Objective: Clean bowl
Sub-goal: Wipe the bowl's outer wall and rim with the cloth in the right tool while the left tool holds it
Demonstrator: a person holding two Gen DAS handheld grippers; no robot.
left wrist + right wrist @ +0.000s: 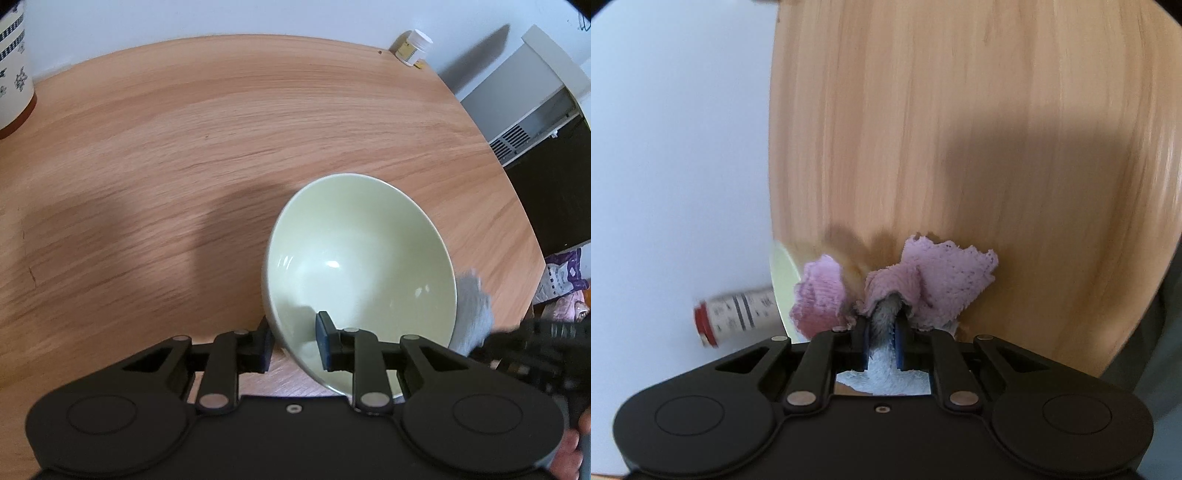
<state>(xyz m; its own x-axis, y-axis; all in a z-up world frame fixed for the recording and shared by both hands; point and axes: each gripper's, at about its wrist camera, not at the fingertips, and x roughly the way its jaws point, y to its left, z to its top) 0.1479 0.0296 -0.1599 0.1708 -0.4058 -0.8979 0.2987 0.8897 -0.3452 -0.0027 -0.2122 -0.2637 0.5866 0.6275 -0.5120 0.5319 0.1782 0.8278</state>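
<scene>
Left gripper [293, 341] is clamped on the near rim of the pale green ceramic bowl [360, 258], one pad inside, one outside; it sits tilted on the round wooden table [184, 147]. Right gripper [881, 341] is pinching a pink-and-grey terry cloth [942, 280] just beside the bowl.

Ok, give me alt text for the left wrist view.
The left hand-held gripper clamps the near rim of a pale green bowl on a wooden table. A grey cloth hangs just outside the bowl's right edge.
</scene>
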